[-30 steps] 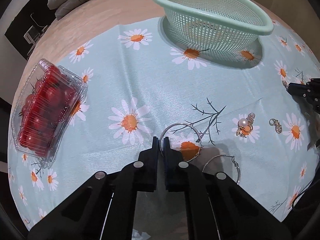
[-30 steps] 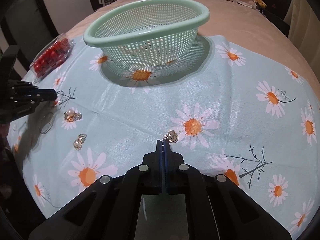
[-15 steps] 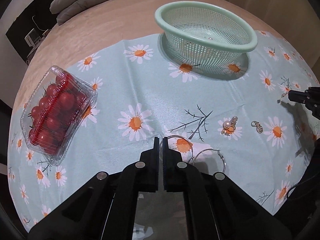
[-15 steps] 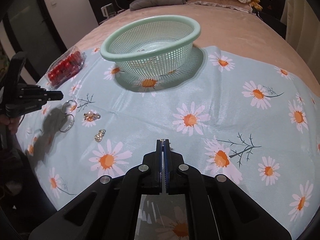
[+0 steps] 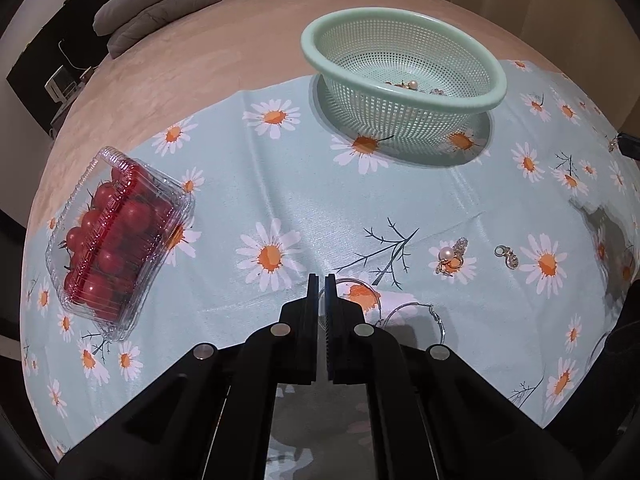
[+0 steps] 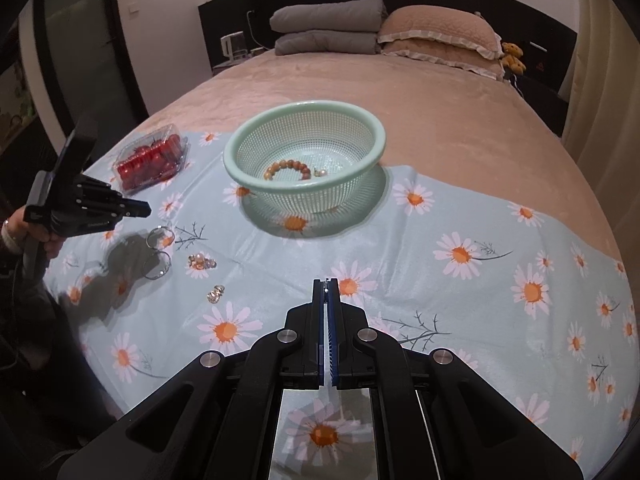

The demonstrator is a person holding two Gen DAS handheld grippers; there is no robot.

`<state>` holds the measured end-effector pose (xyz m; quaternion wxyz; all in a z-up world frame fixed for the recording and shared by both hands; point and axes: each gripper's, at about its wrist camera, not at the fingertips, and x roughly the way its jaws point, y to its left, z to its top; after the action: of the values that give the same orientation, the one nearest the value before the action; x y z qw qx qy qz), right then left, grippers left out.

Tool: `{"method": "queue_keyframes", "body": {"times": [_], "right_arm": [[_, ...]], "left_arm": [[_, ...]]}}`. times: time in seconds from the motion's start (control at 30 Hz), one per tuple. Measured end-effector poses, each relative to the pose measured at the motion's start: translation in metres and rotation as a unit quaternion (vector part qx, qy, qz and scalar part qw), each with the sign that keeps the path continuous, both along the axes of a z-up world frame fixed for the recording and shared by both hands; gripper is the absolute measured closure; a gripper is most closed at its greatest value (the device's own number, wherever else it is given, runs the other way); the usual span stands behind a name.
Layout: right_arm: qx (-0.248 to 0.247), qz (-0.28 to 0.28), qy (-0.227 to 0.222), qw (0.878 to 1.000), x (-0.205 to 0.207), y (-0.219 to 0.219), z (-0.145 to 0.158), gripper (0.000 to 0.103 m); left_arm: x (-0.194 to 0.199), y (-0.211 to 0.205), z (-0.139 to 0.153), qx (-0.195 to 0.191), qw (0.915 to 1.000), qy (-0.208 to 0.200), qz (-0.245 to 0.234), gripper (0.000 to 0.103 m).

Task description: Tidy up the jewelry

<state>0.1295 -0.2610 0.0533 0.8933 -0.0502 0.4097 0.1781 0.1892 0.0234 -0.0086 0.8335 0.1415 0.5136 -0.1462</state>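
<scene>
A mint green basket (image 5: 404,76) (image 6: 304,160) stands on the daisy cloth and holds a bead bracelet (image 6: 286,168) and a pearl piece (image 6: 320,172). Two silver hoop earrings (image 5: 416,316) (image 6: 157,265), a pearl earring (image 5: 450,258) (image 6: 202,261) and a small gold charm (image 5: 505,255) (image 6: 216,293) lie on the cloth. My left gripper (image 5: 319,280) is shut and empty, raised above the hoops; it also shows in the right wrist view (image 6: 142,211). My right gripper (image 6: 327,282) is shut on a small charm, held high above the cloth; its tip with the charm (image 5: 613,145) shows at the far right of the left wrist view.
A clear plastic box of cherry tomatoes (image 5: 116,236) (image 6: 152,158) sits at the cloth's left side. The cloth lies on a beige bed (image 6: 460,128) with pillows and folded grey blankets (image 6: 328,28) at the headboard.
Both grippers have risen and pulled back from the cloth. The right gripper lifted the small charm off the cloth. The hoops stay where they lay.
</scene>
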Motion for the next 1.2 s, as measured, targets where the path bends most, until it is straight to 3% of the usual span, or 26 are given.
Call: {"method": "queue_keyframes", "body": {"times": [0.5, 0.8, 0.9, 0.93, 0.97, 1.03, 1.2], "right_arm": [[0.006, 0.019, -0.011, 1.000, 0.003, 0.007, 0.005, 0.101], [0.003, 0.006, 0.036, 0.999, 0.023, 0.013, -0.034, 0.099], [-0.002, -0.011, 0.054, 0.998, 0.031, 0.008, -0.051, 0.097], [-0.002, -0.017, 0.056, 0.998, 0.032, 0.005, -0.055, 0.095], [0.001, -0.020, 0.059, 0.998, 0.034, 0.003, -0.058, 0.091], [0.001, -0.023, 0.058, 0.998, 0.034, 0.001, -0.062, 0.064], [-0.029, -0.013, 0.045, 0.998, 0.038, 0.014, -0.070, 0.046]], "left_arm": [[-0.001, 0.005, -0.003, 0.004, 0.9999, 0.007, 0.006, 0.100], [0.005, 0.005, -0.017, 0.009, 0.9996, 0.025, 0.011, 0.096], [0.007, 0.007, -0.019, 0.009, 0.9995, 0.024, 0.015, 0.064], [0.007, 0.007, -0.018, 0.011, 0.9996, 0.021, 0.018, 0.044], [0.007, 0.008, -0.018, 0.012, 0.9996, 0.017, 0.021, 0.034], [0.008, 0.008, -0.018, 0.011, 0.9995, 0.016, 0.025, 0.032], [0.011, 0.007, -0.025, 0.012, 0.9993, 0.022, 0.027, 0.026]]}}
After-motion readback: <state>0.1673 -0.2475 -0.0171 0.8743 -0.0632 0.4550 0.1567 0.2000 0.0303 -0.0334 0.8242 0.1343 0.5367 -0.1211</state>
